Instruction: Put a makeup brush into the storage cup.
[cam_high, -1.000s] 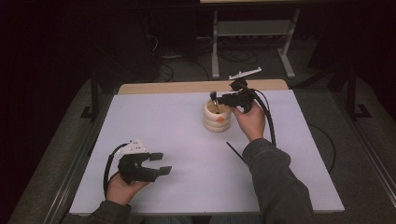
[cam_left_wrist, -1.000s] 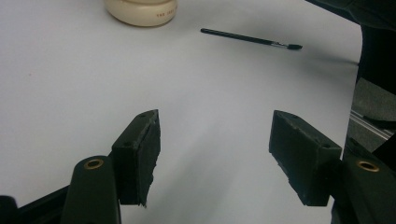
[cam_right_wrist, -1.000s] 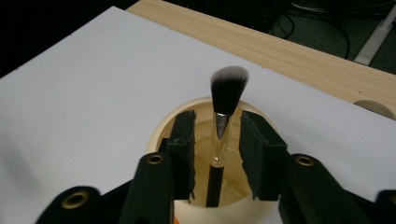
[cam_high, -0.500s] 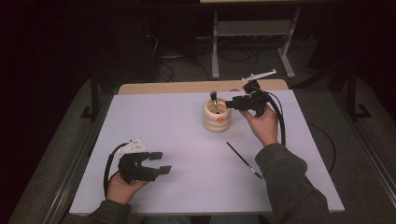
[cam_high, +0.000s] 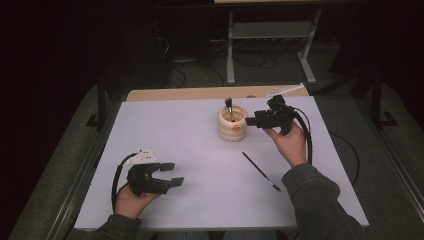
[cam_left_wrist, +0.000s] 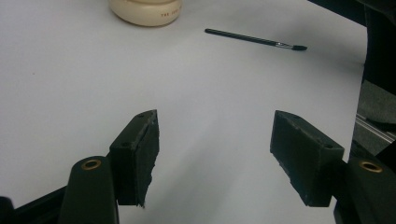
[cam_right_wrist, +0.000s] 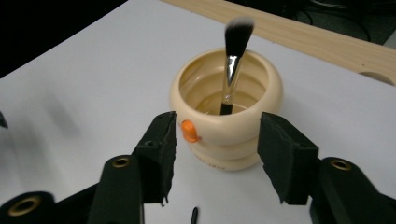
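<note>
A cream ribbed pot (cam_high: 232, 123) (cam_right_wrist: 227, 121) with an orange knob stands at the table's far middle. A makeup brush (cam_high: 228, 107) (cam_right_wrist: 232, 60) stands in it, bristles up. My right gripper (cam_high: 253, 120) (cam_right_wrist: 215, 156) hovers just right of the pot, open and empty, its jaws pointing at the pot. A thin black brush (cam_high: 261, 171) (cam_left_wrist: 255, 39) lies flat on the white sheet, nearer than the pot. At the front left, my left gripper (cam_high: 172, 174) (cam_left_wrist: 215, 156) rests low over the sheet, open with nothing between its jaws.
The white sheet (cam_high: 200, 165) covers the table; a strip of bare wood (cam_high: 200, 93) shows along the far edge. A white object (cam_high: 285, 90) lies at the far right corner. A metal stand (cam_high: 270, 40) is on the floor beyond.
The right gripper has let go of the makeup brush, which now stands in the pot, and has drawn back to the right. The left gripper has not moved.
</note>
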